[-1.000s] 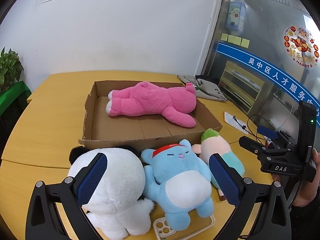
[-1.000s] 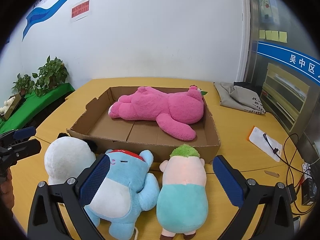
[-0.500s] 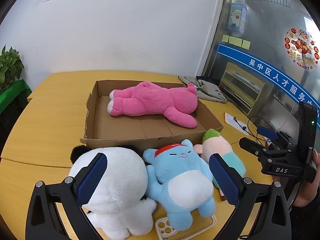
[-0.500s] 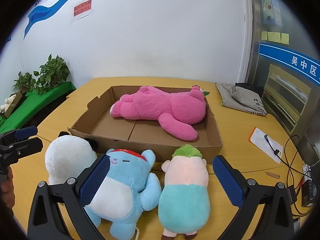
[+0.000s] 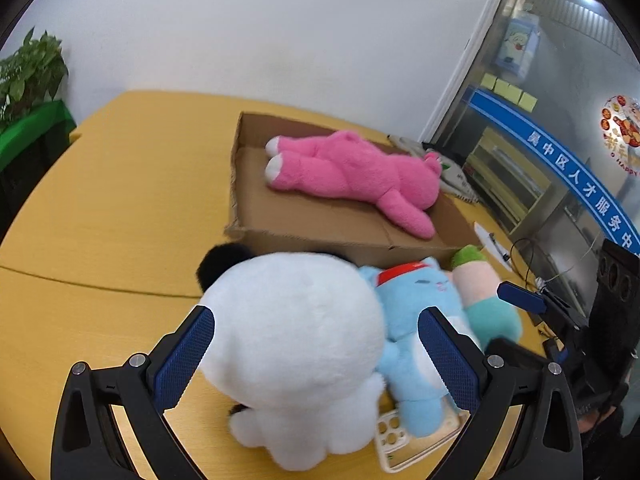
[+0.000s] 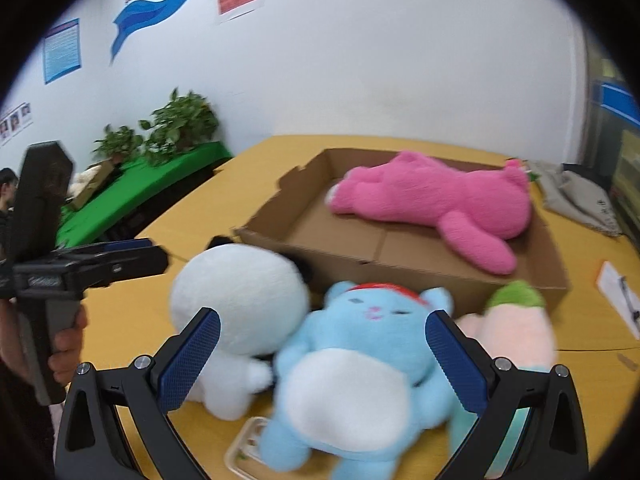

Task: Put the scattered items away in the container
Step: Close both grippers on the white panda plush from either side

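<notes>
Gaping wide, left tongs (image 5: 316, 354) around white plush (image 5: 292, 344), right tongs (image 6: 322, 354) around blue plush (image 6: 356, 364).

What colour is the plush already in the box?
Pink, with white feet; clearest in the left wrist view, lying in the cardboard box.

A: Cardboard box (image 5: 340, 226), open, shallow, on the table. Contents?

B: One pink plush (image 5: 352, 172) lying flat inside, feet toward 9 o'clock.

A: Outside?

B: Three in a row against the near wall: white plush (image 5: 292, 344) with black ears, blue cat (image 6: 360, 360) on its back, green-topped pastel plush (image 6: 516, 320) at 3 o'clock.
</notes>
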The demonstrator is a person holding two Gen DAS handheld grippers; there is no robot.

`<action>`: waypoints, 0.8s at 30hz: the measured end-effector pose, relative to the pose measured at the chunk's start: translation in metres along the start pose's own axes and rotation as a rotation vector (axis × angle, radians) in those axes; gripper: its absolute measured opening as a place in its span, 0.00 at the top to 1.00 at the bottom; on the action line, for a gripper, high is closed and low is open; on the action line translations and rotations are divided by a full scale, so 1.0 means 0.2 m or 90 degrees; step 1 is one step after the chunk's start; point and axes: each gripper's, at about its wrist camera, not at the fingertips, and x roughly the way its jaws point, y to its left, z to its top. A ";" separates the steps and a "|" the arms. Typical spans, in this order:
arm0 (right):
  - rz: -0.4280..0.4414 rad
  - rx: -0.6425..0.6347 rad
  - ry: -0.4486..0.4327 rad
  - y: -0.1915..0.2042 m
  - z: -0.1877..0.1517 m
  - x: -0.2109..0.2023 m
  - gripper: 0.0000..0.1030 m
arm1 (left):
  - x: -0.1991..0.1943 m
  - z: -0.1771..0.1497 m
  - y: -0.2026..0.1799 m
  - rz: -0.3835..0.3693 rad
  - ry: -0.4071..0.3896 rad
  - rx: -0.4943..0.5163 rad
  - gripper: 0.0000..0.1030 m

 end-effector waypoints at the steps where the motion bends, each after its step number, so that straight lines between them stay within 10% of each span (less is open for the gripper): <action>1: 0.017 -0.006 0.009 0.04 -0.01 0.03 0.01 | 0.05 0.00 0.04 -0.005 0.017 0.002 0.00; 11: 0.059 -0.097 0.043 0.40 -0.10 0.40 0.01 | 0.29 -0.05 0.15 -0.058 0.098 0.000 0.05; 24: 0.065 -0.023 -0.001 0.38 -0.14 0.38 0.34 | 0.12 -0.02 0.07 -0.065 0.067 0.011 0.23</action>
